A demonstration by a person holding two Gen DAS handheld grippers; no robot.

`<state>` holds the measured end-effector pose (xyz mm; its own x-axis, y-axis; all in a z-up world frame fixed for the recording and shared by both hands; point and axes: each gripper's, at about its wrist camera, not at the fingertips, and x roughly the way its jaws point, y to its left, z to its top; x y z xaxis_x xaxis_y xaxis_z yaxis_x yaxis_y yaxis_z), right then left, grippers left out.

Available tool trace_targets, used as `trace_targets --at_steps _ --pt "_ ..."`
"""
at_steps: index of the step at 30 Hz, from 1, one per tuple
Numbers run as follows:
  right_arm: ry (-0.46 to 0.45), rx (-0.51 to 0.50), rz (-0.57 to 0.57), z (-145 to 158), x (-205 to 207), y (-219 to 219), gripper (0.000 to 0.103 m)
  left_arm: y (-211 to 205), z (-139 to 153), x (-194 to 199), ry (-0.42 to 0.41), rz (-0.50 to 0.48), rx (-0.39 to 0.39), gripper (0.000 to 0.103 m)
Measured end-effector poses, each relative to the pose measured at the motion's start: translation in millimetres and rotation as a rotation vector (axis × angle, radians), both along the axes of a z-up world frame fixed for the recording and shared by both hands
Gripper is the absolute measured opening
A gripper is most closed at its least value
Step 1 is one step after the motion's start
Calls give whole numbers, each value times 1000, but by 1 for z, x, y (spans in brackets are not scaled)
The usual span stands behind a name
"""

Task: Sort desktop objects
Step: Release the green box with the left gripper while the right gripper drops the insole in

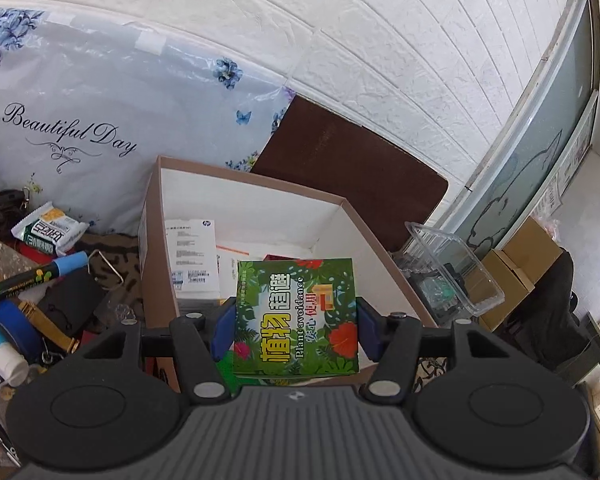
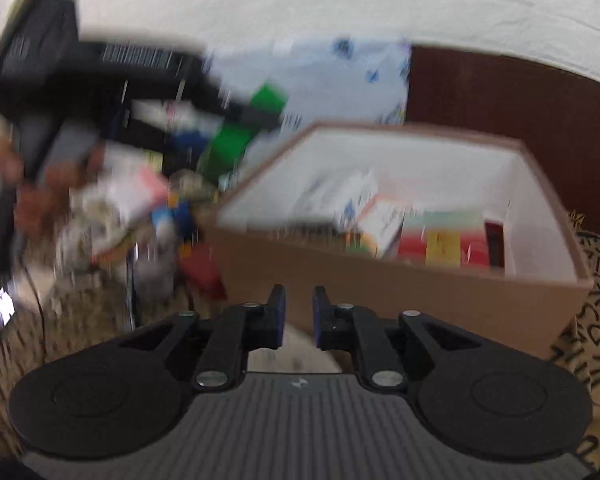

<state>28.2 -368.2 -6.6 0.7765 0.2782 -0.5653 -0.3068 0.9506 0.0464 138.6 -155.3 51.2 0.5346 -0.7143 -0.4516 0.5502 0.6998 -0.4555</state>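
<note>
My left gripper (image 1: 296,330) is shut on a green box (image 1: 296,316) printed with leaves and "Plant avoidance", held above the near edge of an open brown cardboard box (image 1: 150,216) with white inner walls. Papers and small packs lie inside it. In the blurred right wrist view, the same cardboard box (image 2: 400,280) stands just ahead and to the right. My right gripper (image 2: 300,312) is empty, its jaws a narrow gap apart, low in front of the box wall. The left gripper with the green box (image 2: 240,136) shows blurred at upper left.
Left of the cardboard box lies clutter: a marker (image 1: 32,276), a white tube (image 1: 0,354), blue tape (image 1: 10,320), a snack pack (image 1: 50,230). A clear plastic tray (image 1: 452,268) stands to the right. A floral sheet (image 1: 100,120) and a brown board (image 1: 352,176) lean against the wall.
</note>
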Motion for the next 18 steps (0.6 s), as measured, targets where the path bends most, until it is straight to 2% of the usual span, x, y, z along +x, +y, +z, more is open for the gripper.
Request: trace_targets --at_steps 1,3,5,7,11,13,15,18 --pt "27 -45 14 -12 -2 3 50 0 0 -3 -6 -2 7 62" --pt "71 -150 32 -36 -5 8 78 1 3 -8 -26 -2 19 62" --pt "79 -236 72 -52 -7 10 79 2 4 -11 -36 3 21 62" --pt "119 -258 105 -60 -4 5 80 2 6 -12 -36 4 16 62" --pt "210 -242 169 -70 17 -9 79 1 8 -14 -43 2 29 63" --pt "243 -187 206 -76 28 -16 81 1 8 -15 -43 8 30 63" --pt "257 -153 193 -78 36 -17 80 2 8 -14 -36 16 27 63" --pt "266 -203 200 -75 32 -1 62 2 8 -13 -29 27 25 63"
